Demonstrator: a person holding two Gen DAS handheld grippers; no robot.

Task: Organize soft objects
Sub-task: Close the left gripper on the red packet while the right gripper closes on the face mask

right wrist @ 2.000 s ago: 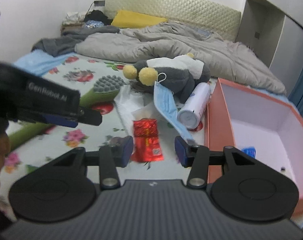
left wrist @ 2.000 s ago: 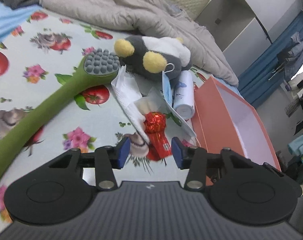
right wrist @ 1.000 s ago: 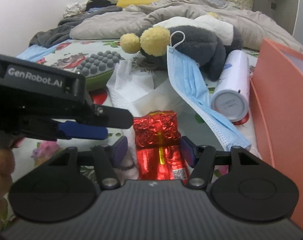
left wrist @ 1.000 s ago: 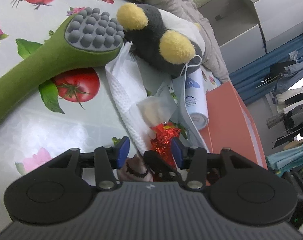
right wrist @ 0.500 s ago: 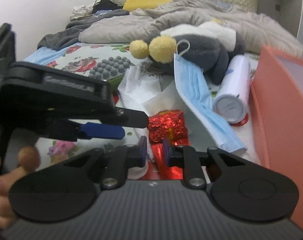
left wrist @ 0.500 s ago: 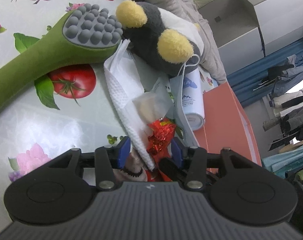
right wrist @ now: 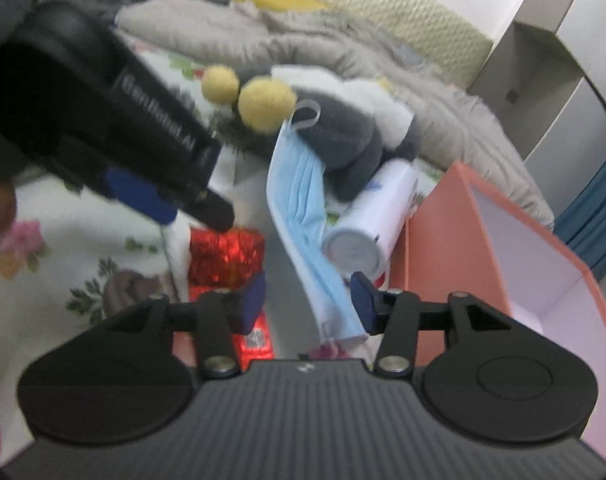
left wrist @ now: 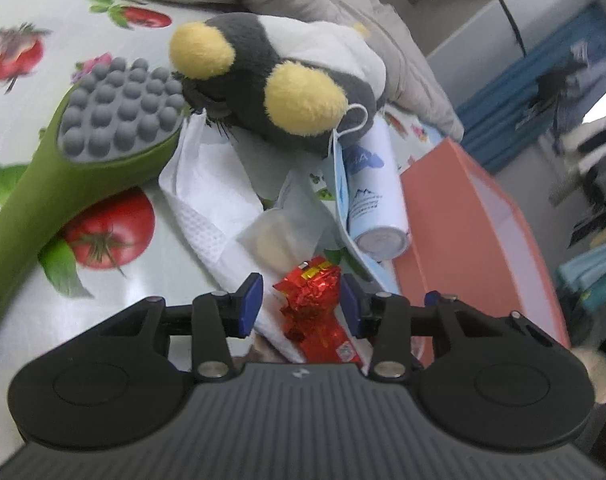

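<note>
Both jaws now straddle red foil packet (left wrist: pixel 317 308).

Left side of bedsheet (left wrist: pixel 19 240) lies bare beside green massager (left wrist: pixel 43 184). Toward orange box (left wrist: pixel 463 216): plush toy (left wrist: pixel 263 80), face mask (right wrist: pixel 299 216), white bottle (left wrist: pixel 377 200), red foil packet (left wrist: pixel 315 304) crowd the way. Box interior open.

Plush toy (left wrist: pixel 279 80): matt, fuzzy pile in grey, white and yellow. Red packet (left wrist: pixel 315 304): crinkled foil, highly reflective. Face mask (right wrist: pixel 303 216): pleated non-woven fabric, matt. Massage brush (left wrist: pixel 115 120): smooth green handle, grey nubbed head, apparently rubber. White cloth (left wrist: pixel 211 200): waffle-textured weave. Bottle (left wrist: pixel 373 196): smooth, slightly glossy plastic. Box (left wrist: pixel 463 232): matt orange card outside, white within. Bedsheet (left wrist: pixel 43 40): printed cloth, faint sheen. Duvet (right wrist: pixel 303 52): quilted matt fabric.
</note>
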